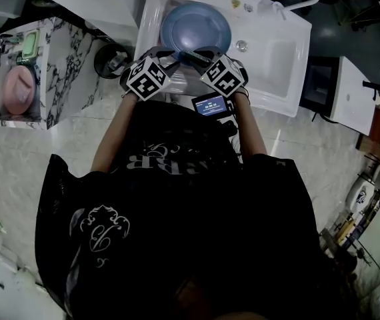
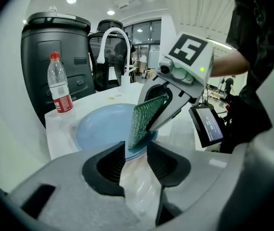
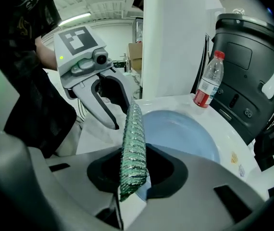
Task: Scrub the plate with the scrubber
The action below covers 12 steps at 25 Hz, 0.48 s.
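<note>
While clamping scrubber (image 3: pixel 134 129) in fingers of right gripper (image 3: pixel 132 179), risks skidding unheld plate (image 2: pixel 101 126); fingers of left gripper (image 2: pixel 135 144) half open, empty.

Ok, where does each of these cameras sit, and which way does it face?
Left gripper view: on the left hand-held gripper, looking along its open, empty jaws towards the round blue plate and the right hand-held gripper.
Right gripper view: on the right one, looking past the green mesh scrubber clamped in its jaws at the left one.
Head view: on the person's head, facing steeply down at the plate in the white sink; shows arms, dark shirt, both hand-held grippers.
Shared: all show the plate.
</note>
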{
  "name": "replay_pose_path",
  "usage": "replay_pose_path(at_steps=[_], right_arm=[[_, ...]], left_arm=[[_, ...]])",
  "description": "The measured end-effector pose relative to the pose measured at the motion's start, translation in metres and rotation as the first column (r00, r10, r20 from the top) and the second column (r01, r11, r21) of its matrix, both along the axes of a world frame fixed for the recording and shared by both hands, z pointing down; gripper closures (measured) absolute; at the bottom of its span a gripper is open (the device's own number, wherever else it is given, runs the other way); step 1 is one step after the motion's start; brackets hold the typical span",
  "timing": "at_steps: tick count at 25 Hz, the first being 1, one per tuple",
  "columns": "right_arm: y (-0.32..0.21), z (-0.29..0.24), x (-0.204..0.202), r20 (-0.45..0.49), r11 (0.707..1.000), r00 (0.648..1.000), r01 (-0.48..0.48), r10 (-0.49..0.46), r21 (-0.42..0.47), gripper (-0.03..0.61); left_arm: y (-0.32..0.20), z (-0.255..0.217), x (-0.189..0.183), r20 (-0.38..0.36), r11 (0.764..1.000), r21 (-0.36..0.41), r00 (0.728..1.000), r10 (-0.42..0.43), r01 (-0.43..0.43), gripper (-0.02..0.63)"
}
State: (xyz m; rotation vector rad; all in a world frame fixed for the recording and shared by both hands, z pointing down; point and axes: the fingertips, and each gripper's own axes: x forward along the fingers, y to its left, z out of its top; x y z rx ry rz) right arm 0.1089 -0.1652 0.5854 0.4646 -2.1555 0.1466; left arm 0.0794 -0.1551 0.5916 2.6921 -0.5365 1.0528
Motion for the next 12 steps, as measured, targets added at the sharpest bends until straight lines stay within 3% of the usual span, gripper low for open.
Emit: replay_pose_path(at_steps=[4, 8, 12], right_arm=[[-0.002, -0.005, -0.003, 0.024, 0.999, 0.999, -0.029, 0.028, 0.033, 0.488], [0.003, -0.028, -0.002, 0.118, 0.990, 0.984, -0.136, 0.131, 0.037, 0.489], [0.018, -0.051, 0.004, 0.179, 0.968, 0.959, -0.237, 0.220, 0.081, 0.488]], left_arm=[[0.002, -0.012, -0.009, -0.022, 0.999, 0.022, 0.999, -0.046, 0.047, 0.479], [0.008, -0.028, -0.016, -0.051, 0.996, 0.042, 0.995, -0.081, 0.083, 0.479], [0.019, -0.055, -0.020, -0.134, 0.990, 0.046, 0.983, -0.126, 0.134, 0.479]])
